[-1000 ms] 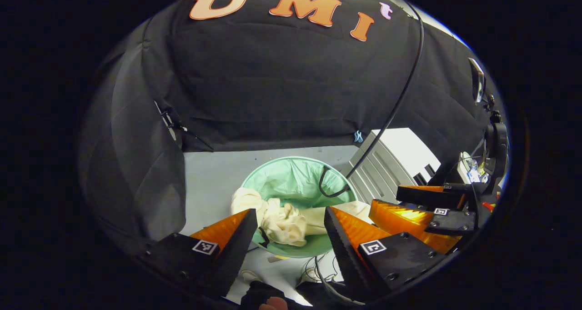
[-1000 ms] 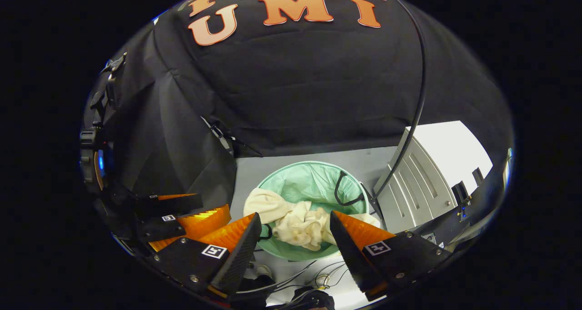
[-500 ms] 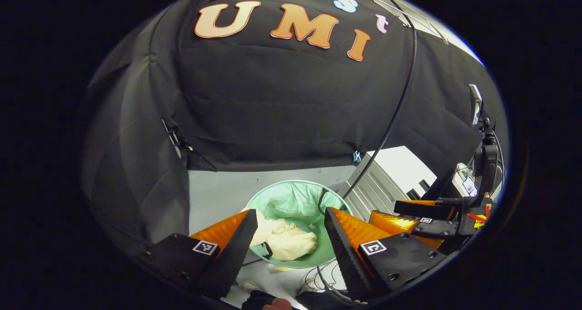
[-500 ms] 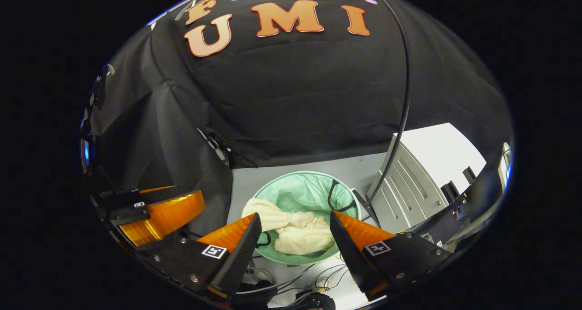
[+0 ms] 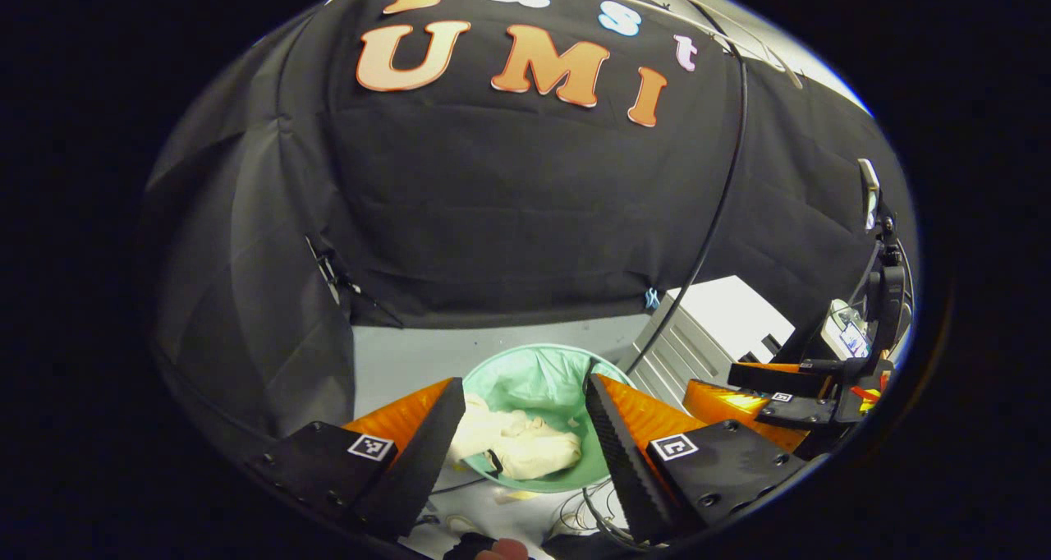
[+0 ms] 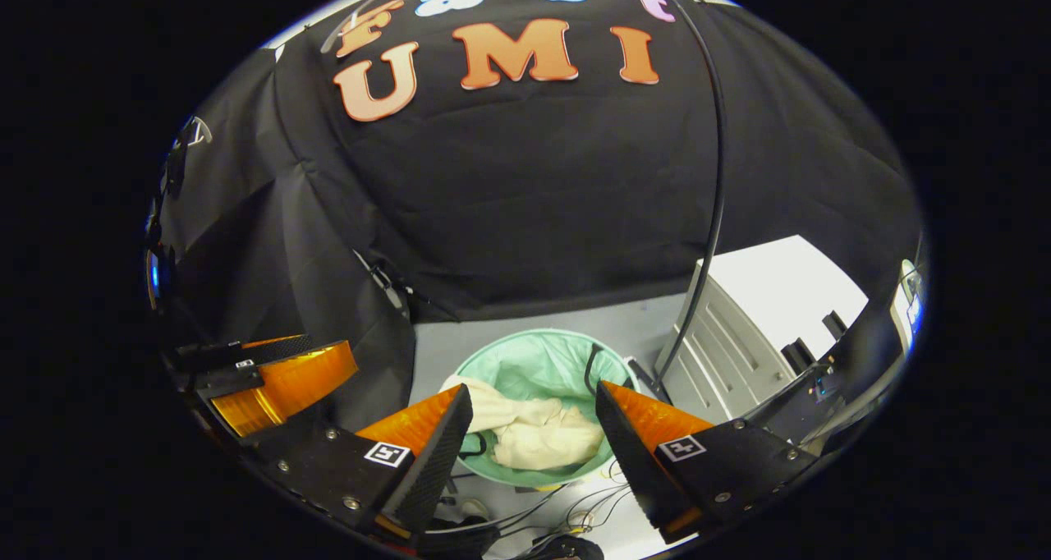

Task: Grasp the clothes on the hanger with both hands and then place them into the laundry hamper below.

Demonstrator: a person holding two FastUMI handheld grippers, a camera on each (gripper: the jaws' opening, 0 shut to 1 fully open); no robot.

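A cream garment point(image 5: 513, 441) lies crumpled in the round green laundry hamper point(image 5: 538, 375) on the floor, partly draped over its left rim. In the right gripper view the same garment point(image 6: 534, 433) rests in the hamper point(image 6: 534, 359). My left gripper point(image 5: 521, 404) is open and high above the hamper, with nothing between its fingers. My right gripper point(image 6: 534, 404) is open too, likewise above the hamper and holding nothing. The right gripper point(image 5: 776, 396) shows at the right in the left gripper view; the left gripper point(image 6: 263, 371) shows at the left in the right gripper view.
A white slatted cabinet point(image 5: 706, 330) stands right of the hamper, also seen as the cabinet point(image 6: 764, 314). A black cable point(image 5: 722, 199) hangs down to the hamper's rim. Loose wires point(image 6: 575, 502) lie on the grey floor in front of the hamper. A thin white rail point(image 5: 657, 2) runs overhead.
Both grippers have risen away from the hamper, which looks smaller and lower now. The garment has settled deeper into the hamper. Both grippers stay open.
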